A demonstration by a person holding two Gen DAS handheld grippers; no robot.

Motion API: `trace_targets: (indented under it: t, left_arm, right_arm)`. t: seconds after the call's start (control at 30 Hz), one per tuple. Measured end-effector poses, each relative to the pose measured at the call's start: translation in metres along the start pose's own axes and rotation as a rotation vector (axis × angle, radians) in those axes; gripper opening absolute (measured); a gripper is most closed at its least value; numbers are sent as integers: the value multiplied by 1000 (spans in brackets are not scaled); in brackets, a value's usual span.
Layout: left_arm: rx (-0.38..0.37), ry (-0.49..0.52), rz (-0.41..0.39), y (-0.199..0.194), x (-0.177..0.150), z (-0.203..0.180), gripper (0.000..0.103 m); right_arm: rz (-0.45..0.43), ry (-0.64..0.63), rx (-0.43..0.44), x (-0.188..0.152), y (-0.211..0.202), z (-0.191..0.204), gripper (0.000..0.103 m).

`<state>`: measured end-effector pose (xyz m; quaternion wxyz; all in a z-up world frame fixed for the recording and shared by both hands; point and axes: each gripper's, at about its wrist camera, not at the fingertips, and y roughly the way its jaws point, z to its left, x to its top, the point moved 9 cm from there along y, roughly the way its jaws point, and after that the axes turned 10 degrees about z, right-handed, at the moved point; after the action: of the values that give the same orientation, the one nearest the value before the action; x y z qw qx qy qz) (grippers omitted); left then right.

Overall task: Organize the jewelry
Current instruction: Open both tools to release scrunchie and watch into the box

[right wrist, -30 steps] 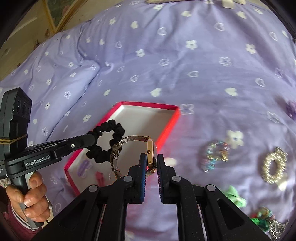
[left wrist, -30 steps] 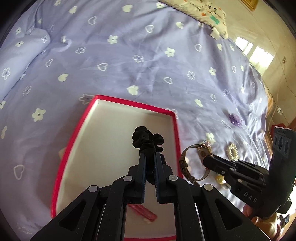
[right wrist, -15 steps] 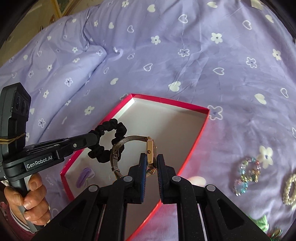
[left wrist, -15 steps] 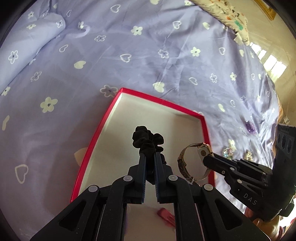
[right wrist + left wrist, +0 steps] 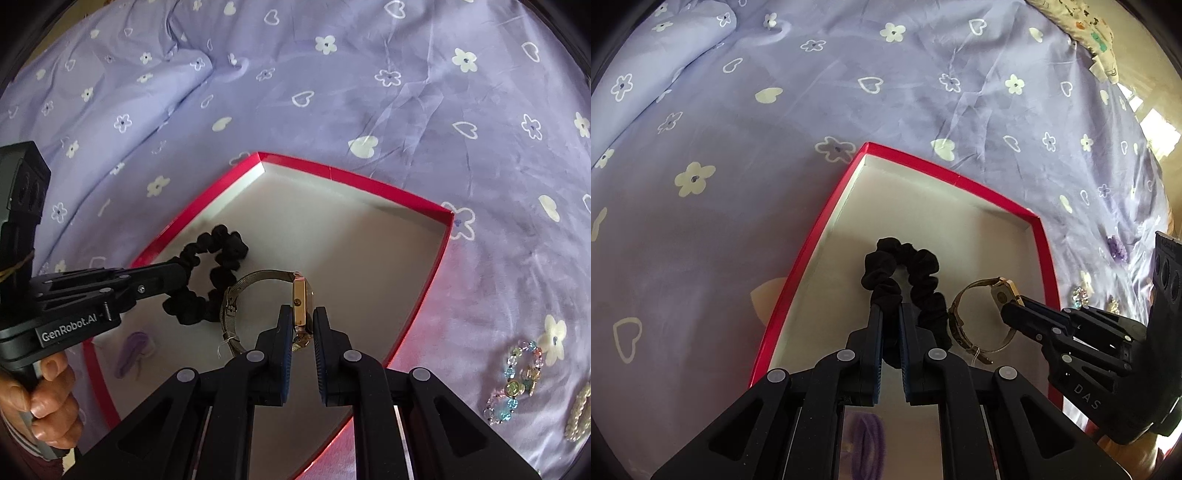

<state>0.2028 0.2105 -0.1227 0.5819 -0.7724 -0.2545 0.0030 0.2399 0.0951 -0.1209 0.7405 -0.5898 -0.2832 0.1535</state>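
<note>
Left wrist view: the left hand-held gripper (image 5: 889, 314) is seen from behind, its two fingers clamped together on a black scrunchie (image 5: 905, 273), which is held over the white inside of a shallow red-rimmed box (image 5: 798, 266). The box is laid on a bed covered by a lilac sheet (image 5: 738, 184) printed with white flowers and hearts. At the right, the right hand-held gripper (image 5: 1010, 310) is shown clamped on the case of a gold wristwatch (image 5: 982, 314), whose mesh band loops just beside the scrunchie, also over the box. A purple hair tie (image 5: 866, 439) is glimpsed low in the box, partly hidden by the gripper. Small beaded pieces (image 5: 1080, 293) are scattered on the sheet beyond the box's right rim.

Right wrist view: the right hand-held gripper (image 5: 303, 325) is seen closed on the gold wristwatch (image 5: 301, 306), gripped edge-on by its case, with the band (image 5: 236, 306) curving to the left. From the left, the left hand-held gripper (image 5: 177, 271) is carried in by a person's hand (image 5: 40, 391), with the scrunchie (image 5: 210, 277) pinched at its tip. Both items are held over the box (image 5: 436, 266). A purple hair clip (image 5: 131, 350) is lying on the box floor. A bead bracelet (image 5: 517, 380) and a pearl piece (image 5: 581, 413) are resting on the sheet at the lower right.
</note>
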Motion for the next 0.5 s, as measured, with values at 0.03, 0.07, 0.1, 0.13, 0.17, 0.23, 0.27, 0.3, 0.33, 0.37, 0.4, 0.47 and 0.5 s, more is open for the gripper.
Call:
trace_targets:
  t: [0.03, 0.07, 0.1, 0.13, 0.17, 0.23, 0.27, 0.3, 0.33, 0.37, 0.4, 0.47, 0.5]
  left_arm:
    - [4, -2, 3, 1, 0, 1, 7]
    - [7, -5, 6, 3, 0, 2, 7]
    - [8, -7, 8, 3, -1, 2, 7]
    - [11, -9, 11, 3, -2, 3, 8]
    - [14, -13, 16, 5, -2, 4, 8]
    - [15, -18, 24, 6, -3, 5, 10]
    - [18, -19, 25, 6, -3, 5, 11]
    - [22, -19, 24, 6, -3, 6, 15]
    - [26, -17, 20, 5, -3, 5, 18]
    - [34, -15, 17, 4, -3, 5, 20]
    - [47, -11, 11, 2, -3, 4, 21]
    - [61, -1, 3, -1, -4, 2, 21]
    - [64, 1, 1, -2, -5, 1, 22]
  right_arm:
    - [7, -4, -2, -1, 2, 0, 10]
    - [12, -7, -6, -1, 4, 0, 10]
    - [16, -11, -10, 0, 5, 1, 10]
    - [17, -15, -13, 0, 6, 1, 10]
    - [18, -17, -15, 0, 6, 1, 10]
    - [22, -22, -17, 1, 6, 2, 11]
    - [23, -23, -15, 1, 7, 2, 13]
    - [23, -24, -14, 1, 7, 3, 13]
    - [22, -25, -14, 1, 6, 3, 14]
    - [19, -28, -16, 1, 6, 3, 14]
    - [17, -29, -17, 1, 5, 3, 14]
    - [13, -22, -10, 0, 3, 3, 15]
    - [10, -18, -3, 0, 2, 3, 15]
